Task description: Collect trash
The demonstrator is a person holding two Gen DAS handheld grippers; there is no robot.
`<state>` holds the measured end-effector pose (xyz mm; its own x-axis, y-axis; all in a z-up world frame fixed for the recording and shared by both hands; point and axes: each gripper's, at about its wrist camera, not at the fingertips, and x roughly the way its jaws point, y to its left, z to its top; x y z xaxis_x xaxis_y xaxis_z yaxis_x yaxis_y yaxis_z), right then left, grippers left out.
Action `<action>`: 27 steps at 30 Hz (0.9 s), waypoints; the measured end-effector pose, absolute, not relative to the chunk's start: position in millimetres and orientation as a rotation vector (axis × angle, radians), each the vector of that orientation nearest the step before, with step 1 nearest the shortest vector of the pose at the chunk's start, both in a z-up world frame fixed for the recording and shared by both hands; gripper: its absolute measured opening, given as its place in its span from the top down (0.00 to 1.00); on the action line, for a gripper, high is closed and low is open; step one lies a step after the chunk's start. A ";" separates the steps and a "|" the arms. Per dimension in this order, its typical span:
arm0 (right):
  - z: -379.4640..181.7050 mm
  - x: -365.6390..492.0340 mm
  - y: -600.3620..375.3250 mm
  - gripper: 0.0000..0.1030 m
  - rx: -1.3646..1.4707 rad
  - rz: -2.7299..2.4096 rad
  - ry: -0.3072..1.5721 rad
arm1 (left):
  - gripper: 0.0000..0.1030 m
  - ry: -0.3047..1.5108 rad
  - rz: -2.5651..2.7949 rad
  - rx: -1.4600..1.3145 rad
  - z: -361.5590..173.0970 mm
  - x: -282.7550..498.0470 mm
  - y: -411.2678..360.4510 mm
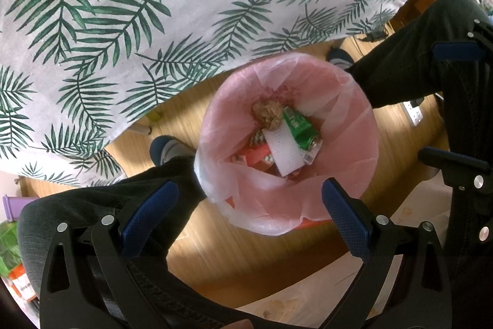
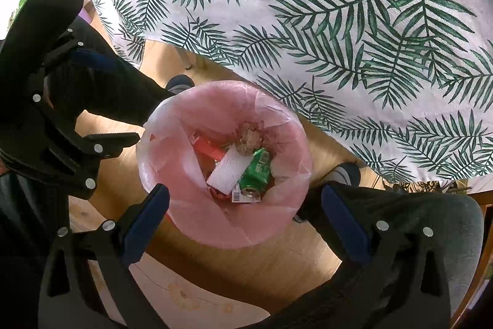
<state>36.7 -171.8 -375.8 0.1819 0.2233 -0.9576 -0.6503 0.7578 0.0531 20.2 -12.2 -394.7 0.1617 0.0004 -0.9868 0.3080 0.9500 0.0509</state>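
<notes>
A pink-lined trash bin (image 1: 345, 100) (image 2: 277, 218) stands on the wooden floor between a person's legs. Inside lie a green can (image 1: 300, 127) (image 2: 257, 171), a white paper towel (image 1: 285, 151) (image 2: 228, 171), a brown crumpled wad (image 1: 268, 113) (image 2: 251, 139) and red wrappers (image 2: 208, 148). My left gripper (image 1: 249, 193) hovers above the bin's near rim, open, nothing between its blue pads. My right gripper (image 2: 245, 196) hangs over the bin too, open and empty. Each gripper shows at the edge of the other's view: the right gripper (image 1: 456, 104), the left gripper (image 2: 107, 99).
A table with a white, green-leaf cloth (image 1: 123, 20) (image 2: 339, 20) overhangs just beyond the bin. The person's dark trouser legs (image 1: 123, 205) (image 2: 400, 211) and shoes (image 1: 169, 148) flank the bin. A power strip (image 1: 414, 111) lies on the floor at right.
</notes>
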 end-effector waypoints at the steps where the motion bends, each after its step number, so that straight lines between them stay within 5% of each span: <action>1: -375.8 36.7 -172.0 0.05 -0.412 0.641 1.244 | 0.06 1.395 -0.221 0.264 -394.6 20.1 -12.4; 27: -378.3 36.7 -174.2 0.05 -0.409 0.636 1.247 | 0.07 1.388 -0.229 0.280 -393.4 19.4 -13.8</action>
